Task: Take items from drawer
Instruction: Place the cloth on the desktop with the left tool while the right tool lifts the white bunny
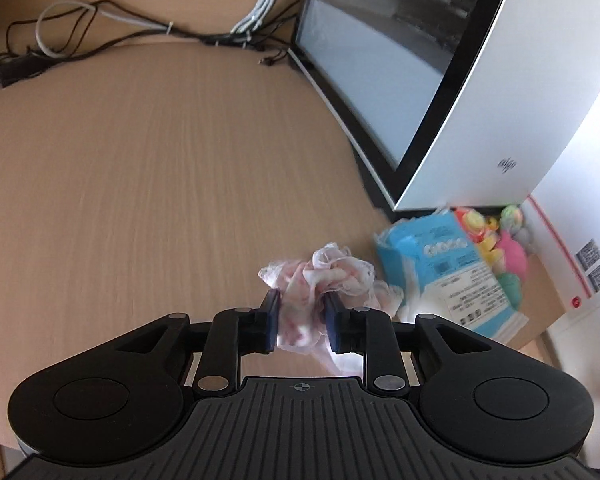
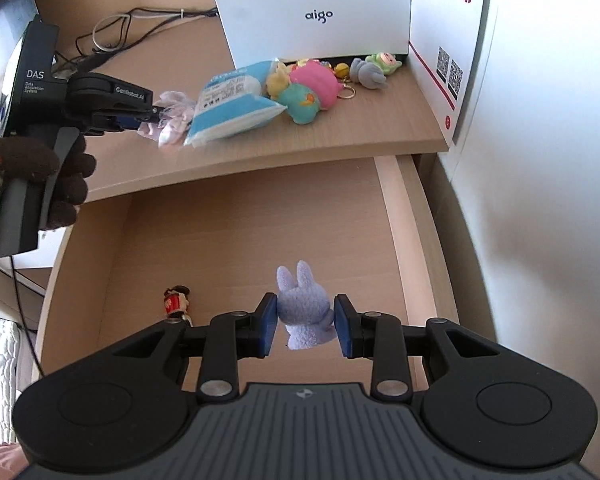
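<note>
The drawer (image 2: 406, 240) under the desk stands pulled out. Over its floor, my right gripper (image 2: 306, 300) is shut on a pale purple rabbit toy (image 2: 304, 322), with a blue pad against each side. A small red and brown figurine (image 2: 176, 304) lies in the drawer to the left. Up on the desktop (image 1: 140, 160), a crumpled white and pink cloth (image 1: 332, 268) lies between the spread pads of my left gripper (image 1: 299, 296), which do not press on it. In the right wrist view a dark-gloved hand (image 2: 68, 184) holds the left gripper (image 2: 156, 114) beside the cloth (image 2: 176, 116).
A blue and white packet (image 1: 452, 272) and several small plush toys (image 2: 312, 84) lie on the desk right of the cloth. Behind them stands a white box (image 2: 320, 8). Cables (image 1: 100, 32) run along the desk's back. A white wall (image 2: 540, 200) closes the right side.
</note>
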